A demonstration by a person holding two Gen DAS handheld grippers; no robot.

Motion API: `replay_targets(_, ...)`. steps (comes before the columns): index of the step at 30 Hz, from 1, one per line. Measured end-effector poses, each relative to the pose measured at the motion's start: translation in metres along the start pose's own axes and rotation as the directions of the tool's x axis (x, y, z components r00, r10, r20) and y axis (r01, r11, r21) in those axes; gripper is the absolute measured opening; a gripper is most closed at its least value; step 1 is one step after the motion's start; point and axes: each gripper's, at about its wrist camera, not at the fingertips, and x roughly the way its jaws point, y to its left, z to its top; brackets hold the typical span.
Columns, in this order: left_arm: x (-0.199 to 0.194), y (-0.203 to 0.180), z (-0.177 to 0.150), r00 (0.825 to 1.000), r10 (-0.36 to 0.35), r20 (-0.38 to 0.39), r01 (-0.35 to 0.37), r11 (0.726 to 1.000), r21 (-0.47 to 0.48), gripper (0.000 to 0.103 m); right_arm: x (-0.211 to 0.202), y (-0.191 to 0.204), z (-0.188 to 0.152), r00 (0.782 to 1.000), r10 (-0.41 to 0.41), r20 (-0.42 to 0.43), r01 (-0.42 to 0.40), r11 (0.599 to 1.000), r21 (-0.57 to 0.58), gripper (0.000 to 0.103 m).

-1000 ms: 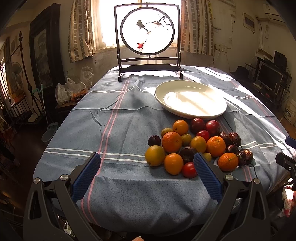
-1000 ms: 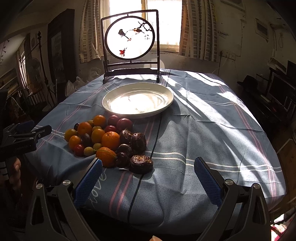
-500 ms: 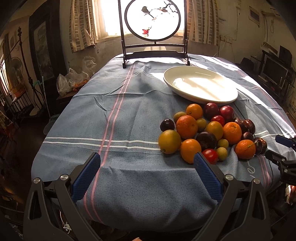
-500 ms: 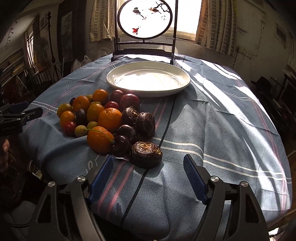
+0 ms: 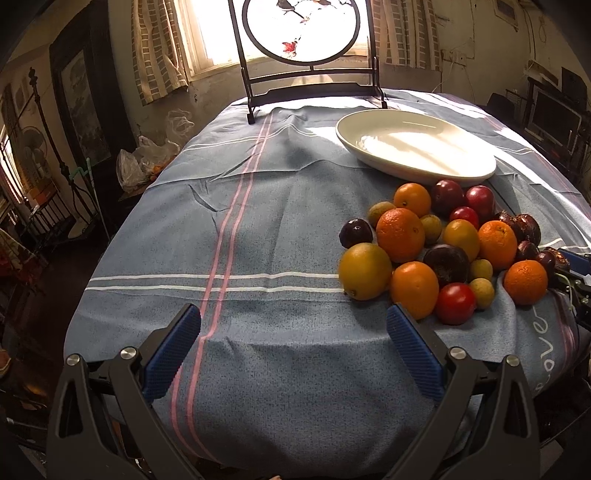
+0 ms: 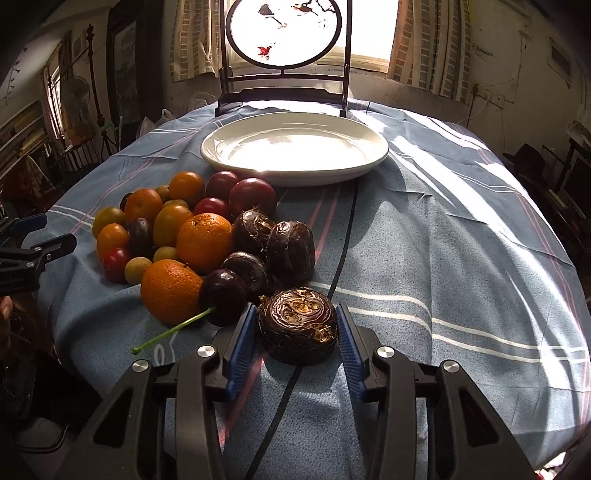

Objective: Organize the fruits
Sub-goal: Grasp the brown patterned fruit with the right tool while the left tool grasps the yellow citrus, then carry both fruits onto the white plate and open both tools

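A dim, cluttered room with a bright curtained window frames a table under a blue striped cloth (image 5: pixel 258 221), where a round painted screen (image 6: pixel 282 33) on a dark stand sits at the far edge. In the right wrist view a white plate (image 6: pixel 295 147), bare of fruit, lies toward twelve o'clock, and the fruit pile (image 6: pixel 177 229) of oranges, red and dark plums, small yellow fruits and dark brown water chestnuts spreads toward ten o'clock. The right gripper (image 6: pixel 297 328) has its jaws closing around the nearest water chestnut (image 6: pixel 297 325), which rests on the cloth between the blue pads; they flank it closely, though contact cannot be confirmed. A stemmed cherry (image 6: pixel 223 297) sits just beside the left pad, against an orange (image 6: pixel 171 290). In the left wrist view the left gripper (image 5: pixel 293 343) hangs over bare cloth with its jaws wide apart and nothing between them, the pile toward two o'clock.
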Motion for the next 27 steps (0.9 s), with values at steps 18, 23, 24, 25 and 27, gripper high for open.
replay_targets(18,0.049,-0.009,0.014,0.978,-0.210,0.013,0.208,0.975,0.077,0.036,-0.015,0.003,-0.001,1.000,0.007,0.015,-0.007,1.000,-0.001,0.044)
replay_targets(23,0.050,-0.008,0.014,0.977,-0.213,0.022,0.212,0.976,0.050,0.040,-0.016,0.004,-0.002,1.000,0.011,0.011,-0.011,1.000,-0.006,0.044)
replay_targets(24,0.049,-0.009,0.015,0.978,-0.208,0.025,0.206,0.977,0.053,0.040,-0.017,0.004,-0.002,1.000,0.012,0.011,-0.012,1.000,-0.007,0.044)
replay_targets(25,0.048,-0.010,0.015,0.979,-0.202,0.029,0.200,0.978,0.057,0.040,-0.016,0.004,-0.003,1.000,0.013,0.011,-0.013,1.000,-0.007,0.044)
replay_targets(27,0.046,-0.012,0.016,0.981,-0.190,0.034,0.188,0.980,0.062,0.041,-0.017,0.004,-0.003,1.000,0.012,0.011,-0.012,1.000,-0.007,0.044)
